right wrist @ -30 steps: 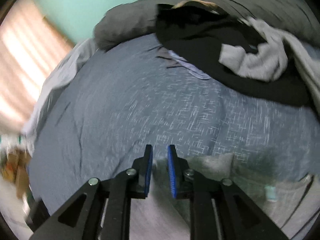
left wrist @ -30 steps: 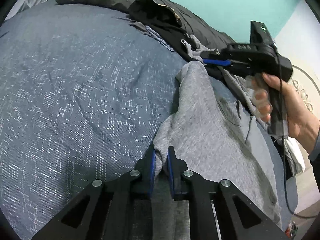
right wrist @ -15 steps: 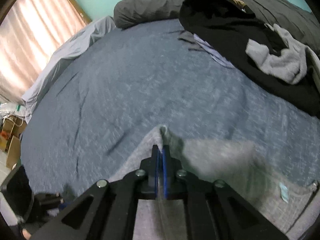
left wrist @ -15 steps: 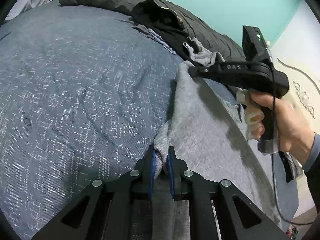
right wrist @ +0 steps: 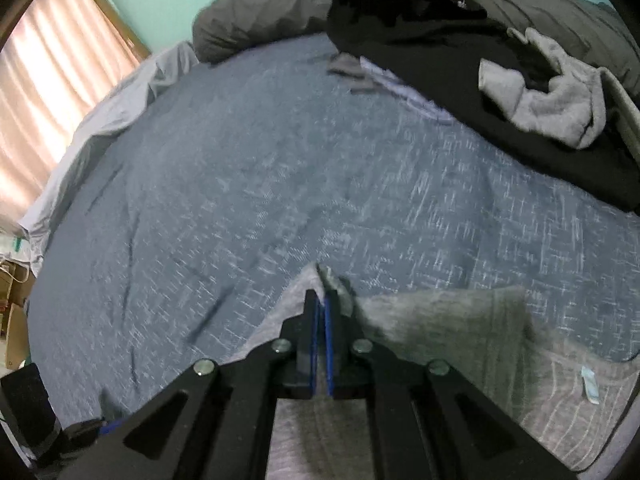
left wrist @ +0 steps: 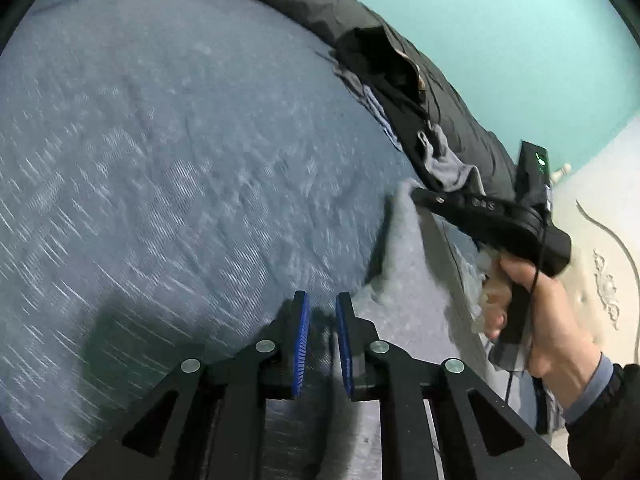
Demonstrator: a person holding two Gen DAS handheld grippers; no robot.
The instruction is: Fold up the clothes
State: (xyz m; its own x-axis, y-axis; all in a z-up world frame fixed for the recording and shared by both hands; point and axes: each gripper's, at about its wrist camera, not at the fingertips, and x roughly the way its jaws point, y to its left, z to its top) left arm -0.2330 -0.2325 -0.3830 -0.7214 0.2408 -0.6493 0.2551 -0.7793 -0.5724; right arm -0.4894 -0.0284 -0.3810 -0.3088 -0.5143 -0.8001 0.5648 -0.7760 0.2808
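Grey garment pinched on the bed
My right gripper (right wrist: 320, 300) clamps the grey garment (right wrist: 440, 320); my left gripper (left wrist: 321, 316) gapes empty over the blue bedspread (left wrist: 180, 180).

The only lettering stands in raised characters on the black body of the right tongs (left wrist: 416, 196) in the left wrist view; seen upside down and blurred, it may read "DAS". The small tag (right wrist: 589, 384) on the grey garment (right wrist: 460, 328) is illegible.

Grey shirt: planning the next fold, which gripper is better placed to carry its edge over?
Right. The right gripper is shut on the grey shirt edge; the left gripper shows a gap with no cloth between its pads.
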